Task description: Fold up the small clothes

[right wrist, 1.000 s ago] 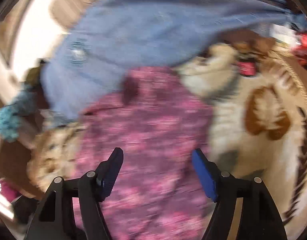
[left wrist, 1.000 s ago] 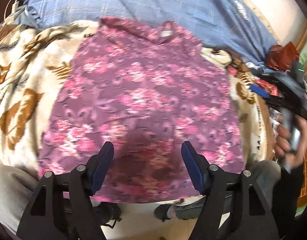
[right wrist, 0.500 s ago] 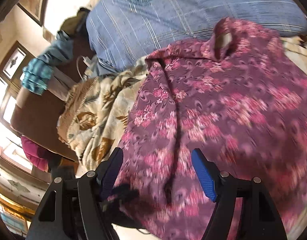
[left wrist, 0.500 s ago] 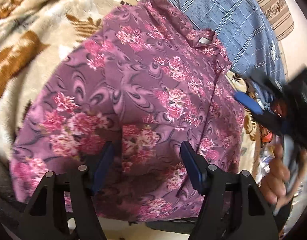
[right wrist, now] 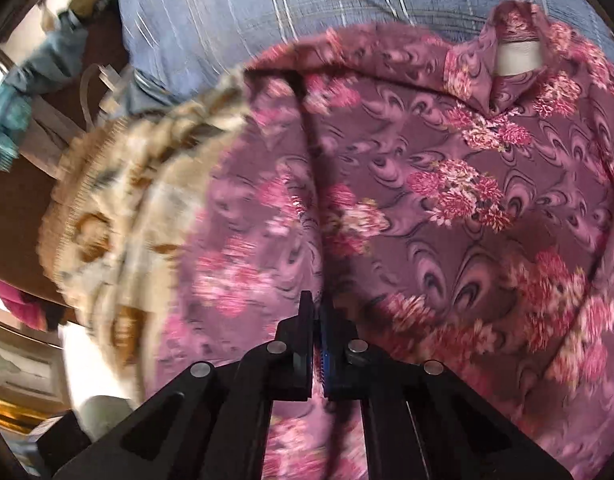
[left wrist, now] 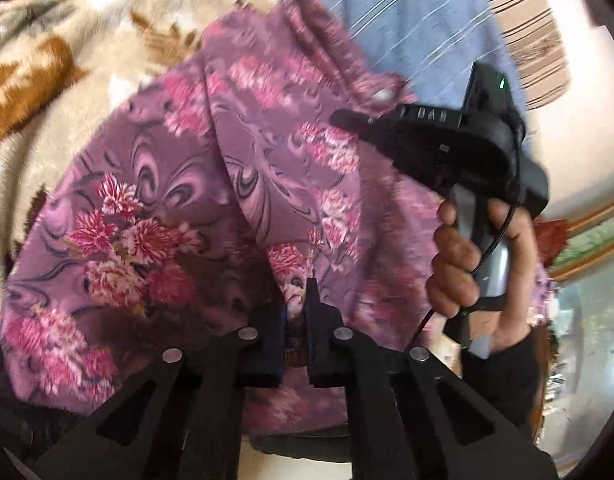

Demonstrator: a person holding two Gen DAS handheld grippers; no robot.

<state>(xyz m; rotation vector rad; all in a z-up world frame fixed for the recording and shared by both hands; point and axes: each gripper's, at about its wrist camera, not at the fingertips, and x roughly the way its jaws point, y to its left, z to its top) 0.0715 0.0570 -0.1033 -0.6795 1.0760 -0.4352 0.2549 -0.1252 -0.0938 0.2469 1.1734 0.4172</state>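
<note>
A small purple top with pink flowers lies spread on a cream and brown blanket. My left gripper is shut on a pinch of the top's cloth near its lower edge. My right gripper is shut on the top along a raised crease near the hem. The top's collar with a white label lies at the far side. In the left wrist view the right gripper's black body and the hand holding it hang over the top's right part.
A blue checked sheet covers the bed behind the top. The blanket bulges at the left, with brown furniture and clothes beyond it. A striped cloth lies at the far right.
Both grippers were open above the top; both have dropped to the cloth and closed on it. The right gripper has moved in over the top's right part.
</note>
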